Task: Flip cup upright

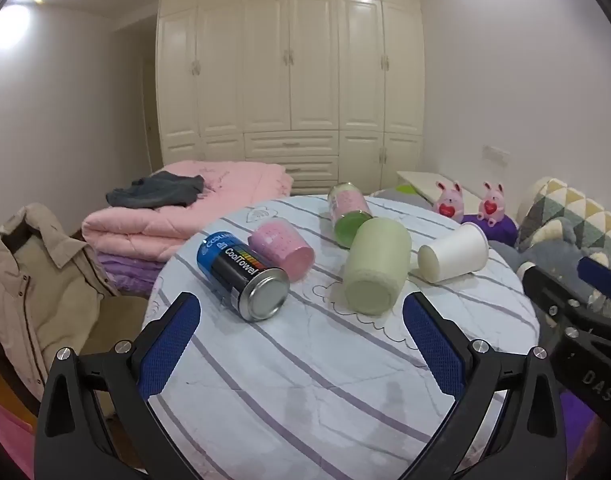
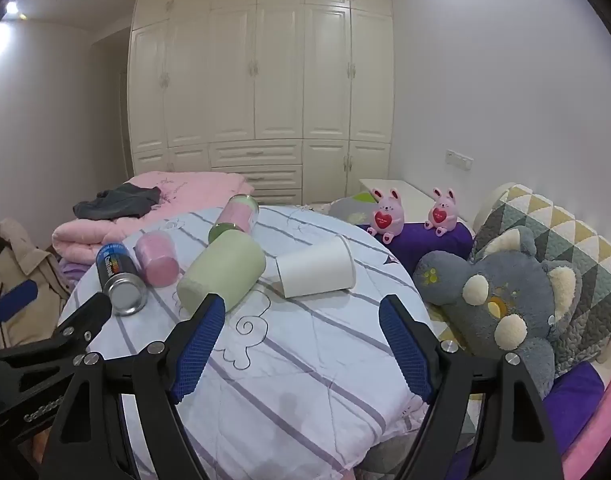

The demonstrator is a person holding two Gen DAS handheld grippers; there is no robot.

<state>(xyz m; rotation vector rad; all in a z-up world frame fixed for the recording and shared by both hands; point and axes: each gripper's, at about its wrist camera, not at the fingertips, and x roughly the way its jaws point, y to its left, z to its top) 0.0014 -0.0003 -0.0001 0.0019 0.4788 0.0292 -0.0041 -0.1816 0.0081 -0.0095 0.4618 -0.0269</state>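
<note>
- Five containers lay on their sides on the striped table (image 1: 305, 380): a white cup (image 1: 453, 254), a green cup (image 1: 377, 268), a pink cup (image 1: 281, 250), a can (image 1: 241, 276) and a jar (image 1: 347, 214).
- Taking the green cup as landmark, the white cup lay just to its right, its base toward the cameras and its mouth pointing away to the right.
- Left of the green cup lay the pink cup, and left of that the can; the jar lay behind the green cup, touching its far end.
- Both tongs stood wide open and empty: the left gripper (image 1: 301, 312) short of the green cup and can, the right gripper (image 2: 301, 312) short of the green cup and white cup.
- Only the right wrist view showed the grey plush (image 2: 501, 300) right of the table, plus the left gripper's arm at its left edge.
- Only the left wrist view showed the beige jacket (image 1: 37, 280) in full, left of the table.
- Both views showed two pink bunnies (image 2: 387, 216) behind the white cup, and the pink quilt (image 1: 177, 212) beyond the can.
</note>
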